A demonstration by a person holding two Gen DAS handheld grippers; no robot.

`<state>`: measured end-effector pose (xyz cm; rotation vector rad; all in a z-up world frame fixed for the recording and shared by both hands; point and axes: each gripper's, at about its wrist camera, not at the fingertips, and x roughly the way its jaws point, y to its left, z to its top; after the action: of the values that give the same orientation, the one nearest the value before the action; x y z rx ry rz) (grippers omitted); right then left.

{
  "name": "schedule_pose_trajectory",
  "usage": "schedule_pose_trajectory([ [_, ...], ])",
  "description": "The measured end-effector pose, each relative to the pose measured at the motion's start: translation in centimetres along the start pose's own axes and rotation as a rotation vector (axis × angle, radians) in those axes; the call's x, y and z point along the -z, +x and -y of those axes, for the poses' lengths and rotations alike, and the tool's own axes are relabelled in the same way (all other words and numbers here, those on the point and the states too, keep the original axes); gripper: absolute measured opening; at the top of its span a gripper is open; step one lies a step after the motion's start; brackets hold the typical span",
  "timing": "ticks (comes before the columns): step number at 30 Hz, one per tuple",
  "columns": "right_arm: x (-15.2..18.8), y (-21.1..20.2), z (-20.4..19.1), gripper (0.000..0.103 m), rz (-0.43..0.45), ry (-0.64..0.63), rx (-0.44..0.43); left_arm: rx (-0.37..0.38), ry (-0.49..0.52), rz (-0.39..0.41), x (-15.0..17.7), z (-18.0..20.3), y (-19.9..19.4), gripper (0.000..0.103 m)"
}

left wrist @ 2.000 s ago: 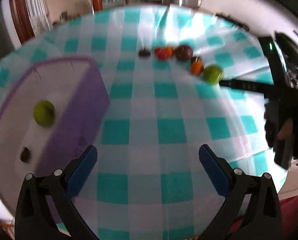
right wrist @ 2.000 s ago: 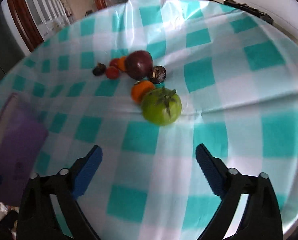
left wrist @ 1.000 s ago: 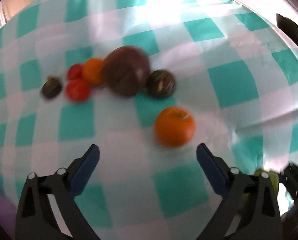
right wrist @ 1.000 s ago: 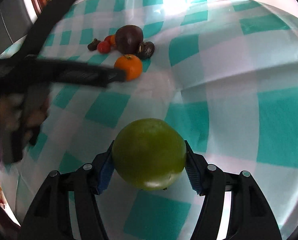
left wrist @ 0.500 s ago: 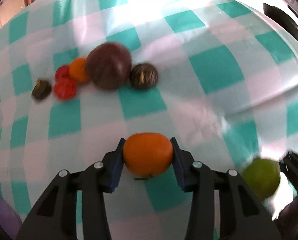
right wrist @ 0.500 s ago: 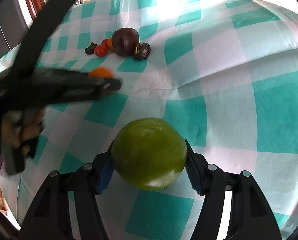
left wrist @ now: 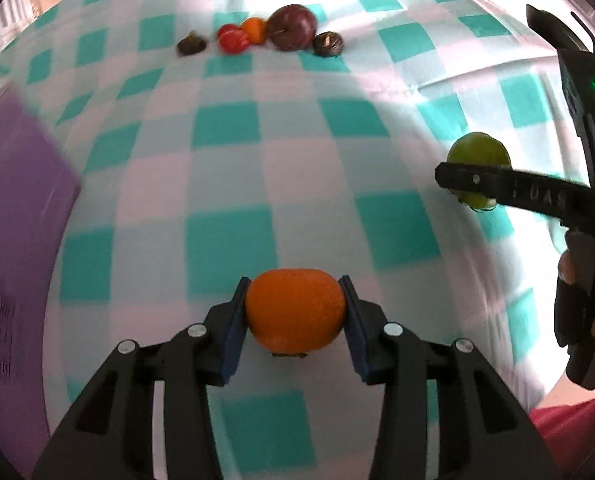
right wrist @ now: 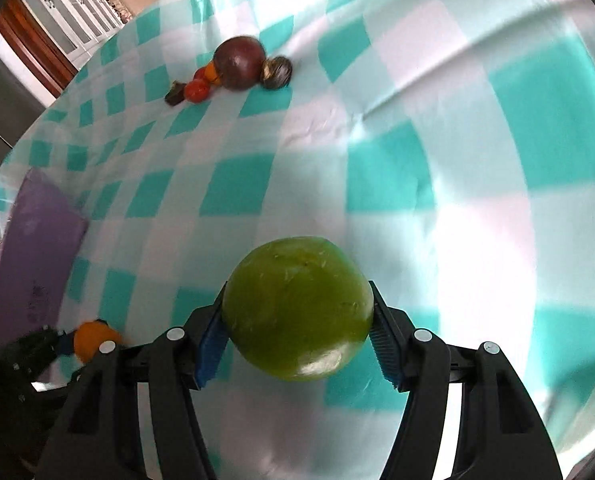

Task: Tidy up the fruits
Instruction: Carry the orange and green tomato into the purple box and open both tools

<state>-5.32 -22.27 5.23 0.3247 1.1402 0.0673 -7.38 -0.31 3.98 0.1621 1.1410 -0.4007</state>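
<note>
My left gripper (left wrist: 295, 312) is shut on an orange fruit (left wrist: 295, 310) and holds it above the checked cloth. My right gripper (right wrist: 297, 314) is shut on a big green fruit (right wrist: 297, 308), also held above the cloth; it shows at the right of the left wrist view (left wrist: 477, 156). The orange fruit shows at the lower left of the right wrist view (right wrist: 93, 338). A purple box (left wrist: 13, 208) lies at the left, also seen in the right wrist view (right wrist: 37, 240). Far away sits a cluster: a dark purple fruit (left wrist: 291, 32), a small orange one (left wrist: 254, 29), red ones (left wrist: 233, 40) and two dark brown ones (left wrist: 328, 44).
The table wears a teal and white checked cloth (left wrist: 257, 160). Cabinets and a wooden door frame (right wrist: 37, 44) stand beyond the far edge. The person's hand on the right gripper's handle (left wrist: 581, 280) fills the right side of the left wrist view.
My left gripper closed on the orange fruit and lifted it back from the cluster toward the purple box. My right gripper keeps the green fruit and has swung the same way.
</note>
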Motion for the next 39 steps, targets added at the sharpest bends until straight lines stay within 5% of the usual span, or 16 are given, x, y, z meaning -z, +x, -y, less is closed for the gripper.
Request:
schedule_pose_trajectory([
  [9, 6.5, -2.9, -3.7, 0.062, -0.069, 0.007, -0.055, -0.056, -0.028, 0.115, 4.7, -1.5, -7.3, 0.044],
  [17, 8.6, -6.3, -8.4, 0.062, -0.029, -0.028, -0.097, -0.092, -0.093, 0.266, 7.6, -4.3, -14.8, 0.044],
  [26, 7.2, -9.6, -17.5, 0.062, 0.057, -0.155, -0.215, -0.132, -0.295, 0.420, 10.6, -11.7, -22.3, 0.044],
  [35, 3.2, -10.1, -28.2, 0.062, 0.055, -0.333, -0.367, -0.175, -0.485, 0.437, 11.5, -18.7, -23.9, 0.044],
  [39, -0.1, -7.5, -33.3, 0.062, -0.006, -0.425, -0.392, -0.179, -0.568, 0.366, 9.3, -22.0, -22.7, 0.044],
])
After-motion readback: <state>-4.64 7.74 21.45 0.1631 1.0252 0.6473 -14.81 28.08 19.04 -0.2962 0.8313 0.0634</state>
